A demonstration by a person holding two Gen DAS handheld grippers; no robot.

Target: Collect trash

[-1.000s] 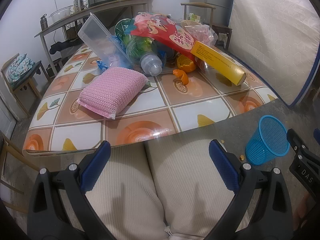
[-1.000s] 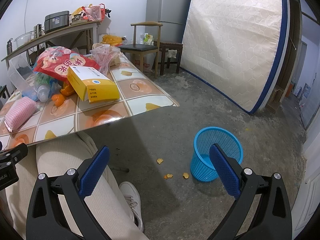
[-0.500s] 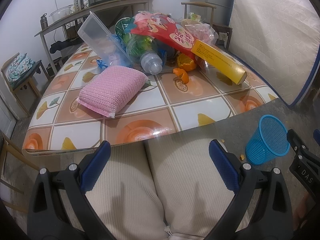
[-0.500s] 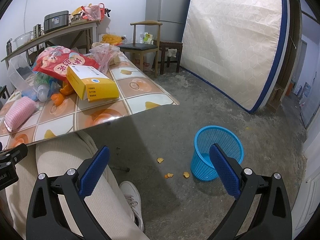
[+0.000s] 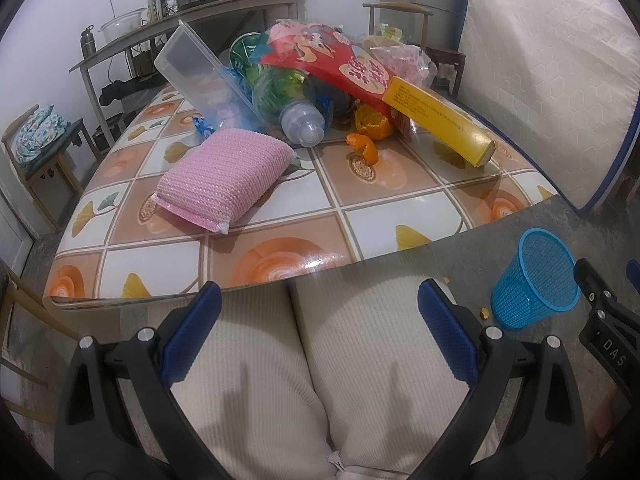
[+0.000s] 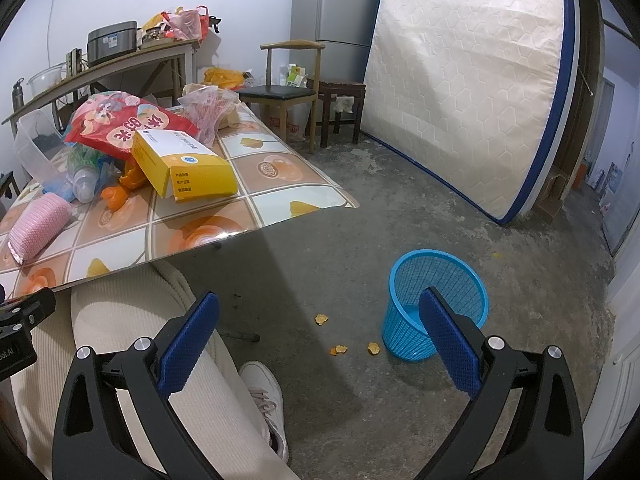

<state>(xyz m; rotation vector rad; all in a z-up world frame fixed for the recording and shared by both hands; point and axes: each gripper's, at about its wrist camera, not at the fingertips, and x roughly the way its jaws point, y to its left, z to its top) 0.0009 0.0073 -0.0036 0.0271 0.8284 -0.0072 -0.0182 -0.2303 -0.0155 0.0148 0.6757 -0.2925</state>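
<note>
While both grippers hang over person's lap, left gripper [image 5: 318,330] and right gripper [image 6: 318,334] gape wide, empty. Trash pile [image 5: 320,80] at table [image 5: 280,256] far edge. Only right wrist view shows peel scraps [image 6: 321,319] beside blue basket [image 6: 436,304] on floor.

Mattress [image 6: 472,80]: white quilted, blue edge, upright vs right wall.
Fridge [image 6: 334,20]: grey, back corner, behind wooden chair [image 6: 286,84].
Stool [image 6: 338,92]: dark wood, btwn chair & mattress.
Side table [image 6: 120,66]: along back wall; holds rice cooker [image 6: 112,42], plastic bags [image 6: 184,24], clear bowl [image 5: 122,26], metal flask [image 5: 88,40].
Left chair [image 5: 40,148]: folded patterned cloth on seat.
Floor [image 6: 400,200]: bare concrete.
Person: cream ribbed trousers [image 5: 256,368], white shoe [image 6: 264,388].
</note>
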